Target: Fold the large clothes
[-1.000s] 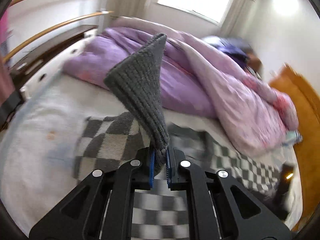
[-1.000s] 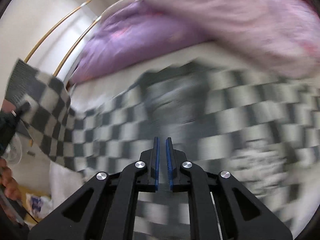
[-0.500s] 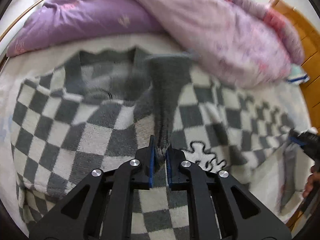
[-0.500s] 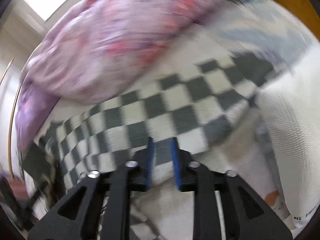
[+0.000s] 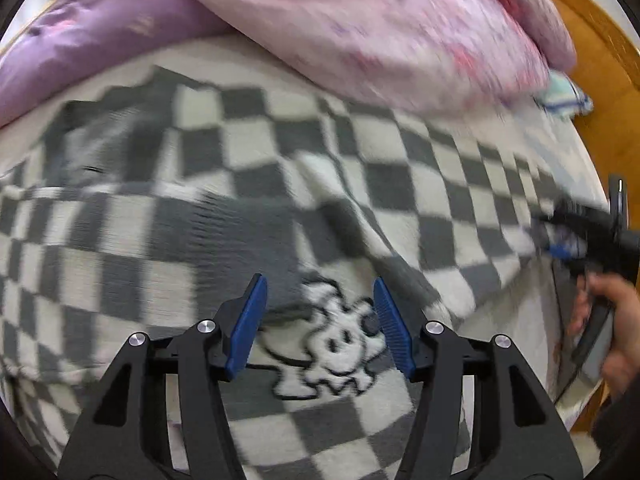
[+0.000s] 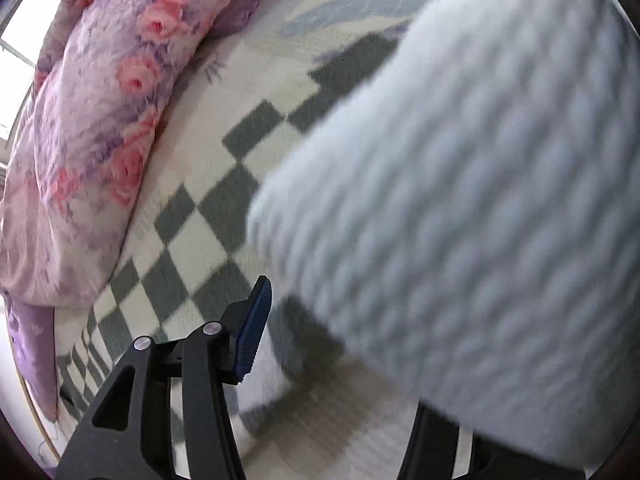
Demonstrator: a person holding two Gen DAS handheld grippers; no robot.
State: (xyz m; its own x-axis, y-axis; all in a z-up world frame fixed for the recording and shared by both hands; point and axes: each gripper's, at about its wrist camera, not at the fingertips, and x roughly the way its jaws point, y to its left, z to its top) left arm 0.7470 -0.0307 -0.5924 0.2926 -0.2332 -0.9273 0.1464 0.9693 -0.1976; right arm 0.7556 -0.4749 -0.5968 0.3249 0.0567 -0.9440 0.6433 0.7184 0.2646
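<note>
I can read no writing or brand anywhere; the only mark I find is a white cartoon patch (image 5: 332, 344) outlined in black, knitted into the checkered sweater (image 5: 280, 184) and lying directly between and just ahead of my left tongs (image 5: 320, 324). Those tongs stand wide apart with nothing between the blue pads (image 5: 248, 324), hovering over the sweater, which is spread flat on the bed sheet (image 6: 224, 48) in grey and cream squares, a plain grey ribbed cuff folded across it just ahead-left of the tips. Beyond the sweater, far ahead of the left tongs, a pink floral duvet (image 5: 380, 24) is heaped, with purple bedding (image 5: 92, 44) to its left and a wooden bed frame (image 5: 600, 52) off to the right. To the right I see my right tongs (image 5: 568, 240) at the sweater's edge, held in a hand (image 5: 612, 320); motion blur hides whether they pinch the cloth. In the right wrist view a blurred white knitted fabric (image 6: 480, 220) hangs close to the lens and covers the right finger entirely, so only the left pad (image 6: 252, 328) shows and I cannot tell that gripper's state. To its left the sweater's checks run toward the duvet.
</note>
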